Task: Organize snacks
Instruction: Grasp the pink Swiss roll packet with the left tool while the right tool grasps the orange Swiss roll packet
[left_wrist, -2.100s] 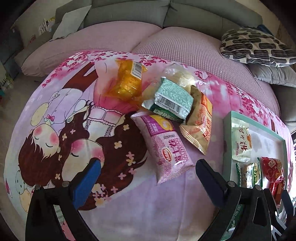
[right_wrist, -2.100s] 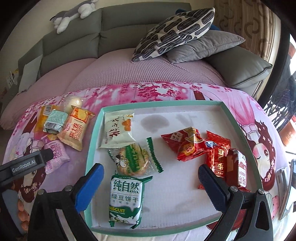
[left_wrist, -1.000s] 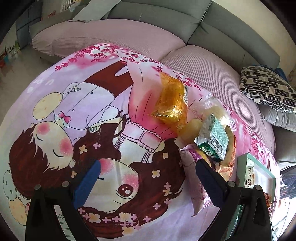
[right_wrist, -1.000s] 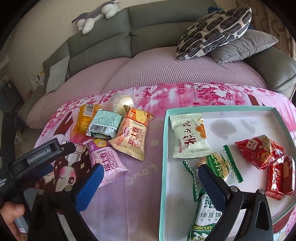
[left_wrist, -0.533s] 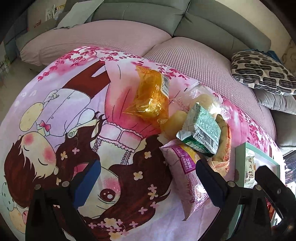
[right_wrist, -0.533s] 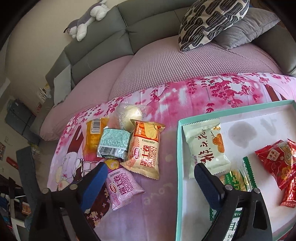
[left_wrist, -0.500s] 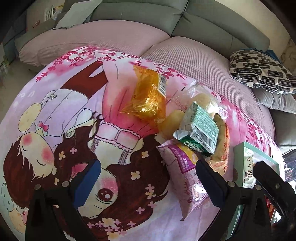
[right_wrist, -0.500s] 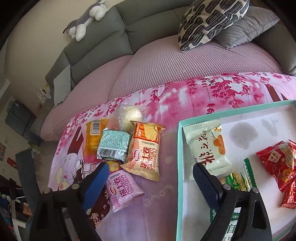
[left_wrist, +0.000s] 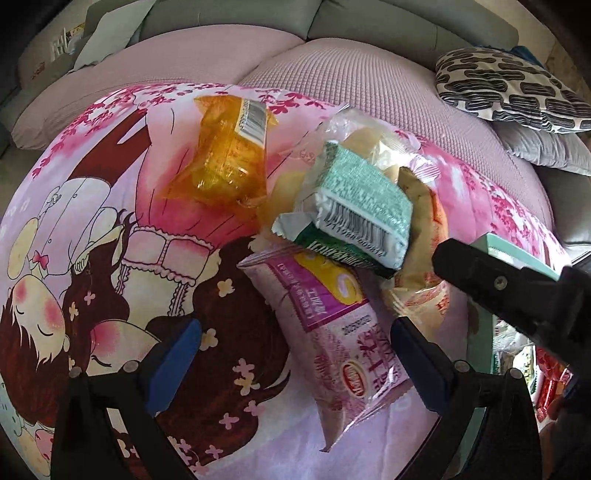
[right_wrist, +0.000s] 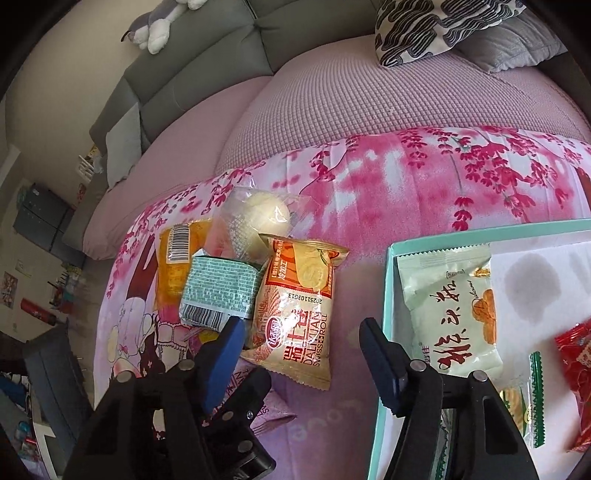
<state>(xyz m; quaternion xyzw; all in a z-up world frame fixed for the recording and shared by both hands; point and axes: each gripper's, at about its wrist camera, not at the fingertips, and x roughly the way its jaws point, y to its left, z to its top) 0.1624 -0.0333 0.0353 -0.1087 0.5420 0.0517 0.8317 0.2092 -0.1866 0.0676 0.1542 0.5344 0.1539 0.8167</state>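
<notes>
A heap of snacks lies on the pink cartoon cloth: a pink-purple roll pack (left_wrist: 343, 332), a green pack with a barcode (left_wrist: 354, 206) (right_wrist: 221, 291), an orange-clear pack (left_wrist: 225, 155) (right_wrist: 175, 266), a beige Swiss roll pack (right_wrist: 299, 314) and a clear-wrapped bun (right_wrist: 262, 218). My left gripper (left_wrist: 295, 354) is open, its jaws either side of the pink-purple pack. My right gripper (right_wrist: 303, 350) is open, low over the near end of the beige pack. It also crosses the left wrist view.
A teal-rimmed tray (right_wrist: 388, 306) at the right holds a pale green pack (right_wrist: 450, 306), red packs (right_wrist: 576, 354) and a green-edged pack. A grey sofa with pink covers (right_wrist: 369, 99) and a patterned cushion (left_wrist: 513, 85) lies behind.
My right gripper has moved left, from over the tray to the beige pack. My left gripper has moved in on the pink-purple pack. Both stay open.
</notes>
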